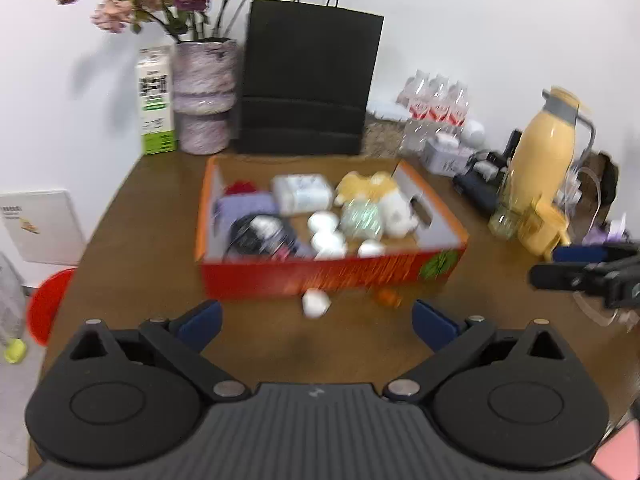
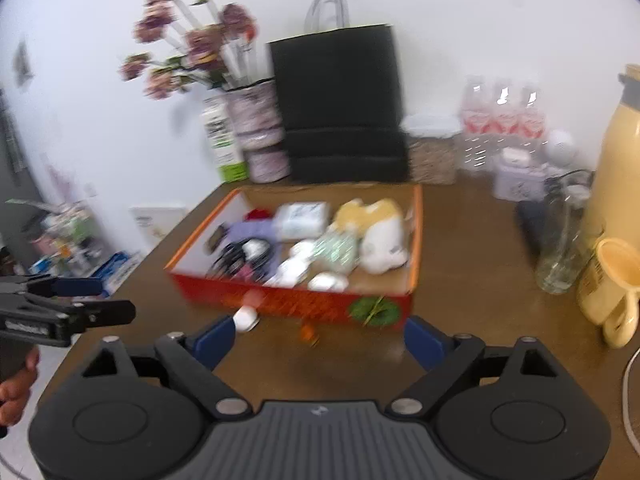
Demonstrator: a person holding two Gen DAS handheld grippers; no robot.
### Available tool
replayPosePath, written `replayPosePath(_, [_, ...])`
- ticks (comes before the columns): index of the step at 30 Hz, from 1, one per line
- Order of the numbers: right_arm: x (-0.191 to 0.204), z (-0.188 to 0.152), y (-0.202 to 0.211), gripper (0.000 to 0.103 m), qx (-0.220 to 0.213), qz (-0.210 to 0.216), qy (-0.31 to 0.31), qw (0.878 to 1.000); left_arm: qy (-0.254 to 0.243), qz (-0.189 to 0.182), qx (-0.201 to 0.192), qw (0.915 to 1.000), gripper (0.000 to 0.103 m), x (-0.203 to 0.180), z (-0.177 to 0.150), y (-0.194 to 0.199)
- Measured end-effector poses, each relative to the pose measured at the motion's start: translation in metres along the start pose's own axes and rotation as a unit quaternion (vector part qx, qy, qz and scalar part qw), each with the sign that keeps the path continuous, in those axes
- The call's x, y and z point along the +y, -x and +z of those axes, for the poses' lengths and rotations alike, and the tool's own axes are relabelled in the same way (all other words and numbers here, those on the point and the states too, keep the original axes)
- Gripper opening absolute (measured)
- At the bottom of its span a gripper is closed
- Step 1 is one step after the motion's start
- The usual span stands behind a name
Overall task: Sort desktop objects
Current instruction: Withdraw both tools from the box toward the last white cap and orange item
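Note:
An orange-red box point(image 1: 320, 276) point(image 2: 288, 304) sits mid-table, holding a plush toy, a tissue pack, white round items, a purple item and a black item. A small white object point(image 1: 315, 303) point(image 2: 245, 318) and a small orange object point(image 1: 388, 297) point(image 2: 308, 333) lie on the table in front of the box. My left gripper point(image 1: 316, 320) is open and empty, just short of the white object. My right gripper point(image 2: 316, 338) is open and empty, near the orange object. Each gripper shows at the edge of the other's view, the right one point(image 1: 580, 270) and the left one point(image 2: 86, 300).
At the back stand a black paper bag point(image 1: 308, 84), a flower vase point(image 1: 204, 96), a green-white carton point(image 1: 156, 100) and water bottles point(image 1: 436, 108). A yellow jug point(image 1: 548, 164) and a glass bottle point(image 2: 560, 244) stand at right. A red bin point(image 1: 46, 304) is off the table's left edge.

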State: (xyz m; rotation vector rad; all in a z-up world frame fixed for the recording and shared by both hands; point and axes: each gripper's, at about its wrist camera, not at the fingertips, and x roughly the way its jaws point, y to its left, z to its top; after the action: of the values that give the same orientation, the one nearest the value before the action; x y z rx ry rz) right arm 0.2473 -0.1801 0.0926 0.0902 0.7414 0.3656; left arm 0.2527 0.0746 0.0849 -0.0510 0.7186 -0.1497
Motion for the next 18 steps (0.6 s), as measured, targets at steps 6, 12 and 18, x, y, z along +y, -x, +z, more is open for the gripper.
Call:
replayPosePath(6, [0.015,-0.055,0.038,0.092,-0.020,0.009,-0.003,1.000,0.027,-0.014,-0.010,0.9995,0.103,0.004,-0.065,0.051])
replayPosePath(12, [0.022,-0.123,0.072,0.096,-0.029,0.010,-0.023,0.999,0.038,0.014,-0.061,0.9973,0.103,0.000,-0.130,0.103])
replayPosePath(18, [0.037,-0.187,0.079,0.099,-0.021,-0.001,-0.050,0.999,0.108,0.046,-0.090,0.9890,0.103,-0.015,-0.174,0.120])
